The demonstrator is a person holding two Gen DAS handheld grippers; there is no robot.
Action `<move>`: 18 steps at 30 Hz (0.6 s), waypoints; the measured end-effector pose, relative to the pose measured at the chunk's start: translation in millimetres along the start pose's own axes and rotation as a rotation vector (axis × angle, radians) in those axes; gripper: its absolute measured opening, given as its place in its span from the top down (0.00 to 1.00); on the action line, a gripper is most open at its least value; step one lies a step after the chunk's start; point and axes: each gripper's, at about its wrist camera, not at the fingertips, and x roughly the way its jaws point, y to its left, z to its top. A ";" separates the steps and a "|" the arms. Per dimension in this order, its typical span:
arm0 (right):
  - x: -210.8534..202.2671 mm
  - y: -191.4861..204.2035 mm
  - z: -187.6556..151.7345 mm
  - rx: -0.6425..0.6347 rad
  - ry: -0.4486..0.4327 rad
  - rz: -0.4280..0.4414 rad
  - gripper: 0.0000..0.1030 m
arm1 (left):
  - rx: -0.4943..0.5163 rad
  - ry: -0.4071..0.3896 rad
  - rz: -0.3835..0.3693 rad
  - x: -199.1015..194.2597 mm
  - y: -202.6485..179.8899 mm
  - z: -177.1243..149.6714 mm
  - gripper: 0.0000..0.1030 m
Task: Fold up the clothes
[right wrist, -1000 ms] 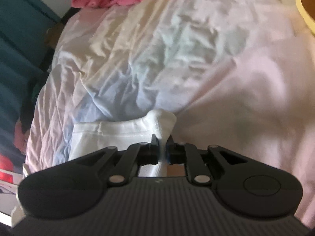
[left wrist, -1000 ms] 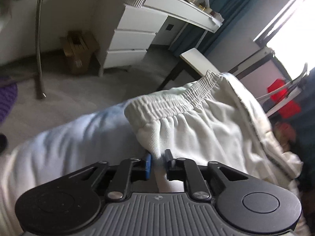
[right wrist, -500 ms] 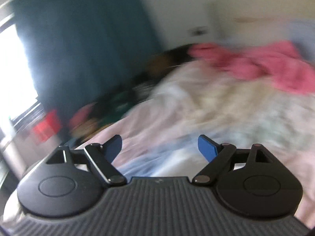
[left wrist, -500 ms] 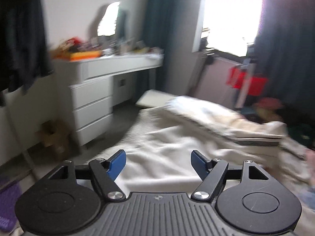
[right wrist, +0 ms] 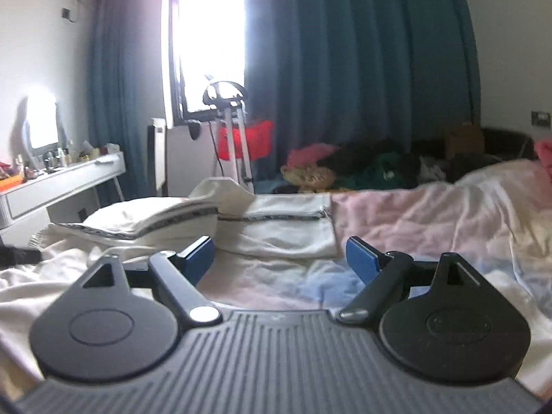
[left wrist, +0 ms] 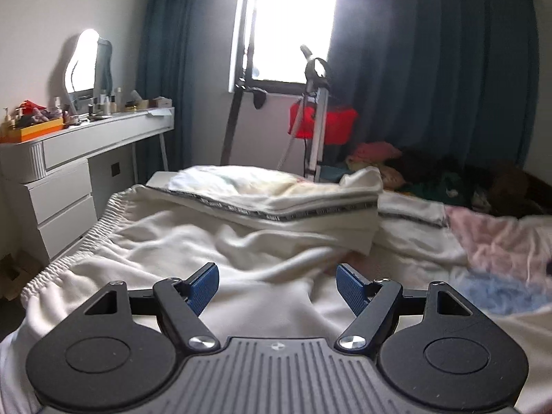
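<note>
Daylight poured through a window flanked by dark teal curtains, while a white dressing table with drawers, a mirror and cluttered bottles stood against the pale left wall.

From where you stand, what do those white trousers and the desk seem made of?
White trousers: soft knit, likely cotton fleece; matte, limp wrinkles, gathered elastic waistband, woven stripe trim. Desk: probably painted or laminated board; smooth, white, slightly glossy, crisp drawer edges.
</note>
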 end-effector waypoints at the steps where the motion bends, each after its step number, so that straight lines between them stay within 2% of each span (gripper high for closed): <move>1: 0.3 2.1 0.4 -0.003 -0.006 0.010 0.18 | 0.010 0.008 -0.001 4.1 1.0 -3.0 0.25; 4: -1.1 8.7 1.4 -0.007 0.004 0.022 0.20 | 0.044 0.023 0.001 11.0 -3.0 -9.3 0.25; 6: 0.8 7.1 3.1 0.011 0.023 0.020 0.28 | 0.062 0.028 -0.001 16.3 -6.8 -12.2 0.25; 9: -2.0 -1.5 4.7 0.056 0.024 -0.014 0.27 | 0.095 0.033 -0.014 26.3 -14.7 -12.1 0.24; 12: -1.7 -12.1 7.0 0.095 0.035 -0.049 0.27 | 0.129 0.037 -0.048 39.9 -31.8 -9.4 0.23; 18: 6.8 -41.1 3.6 0.227 0.077 -0.088 0.31 | 0.232 0.042 -0.183 95.6 -101.2 -4.1 0.23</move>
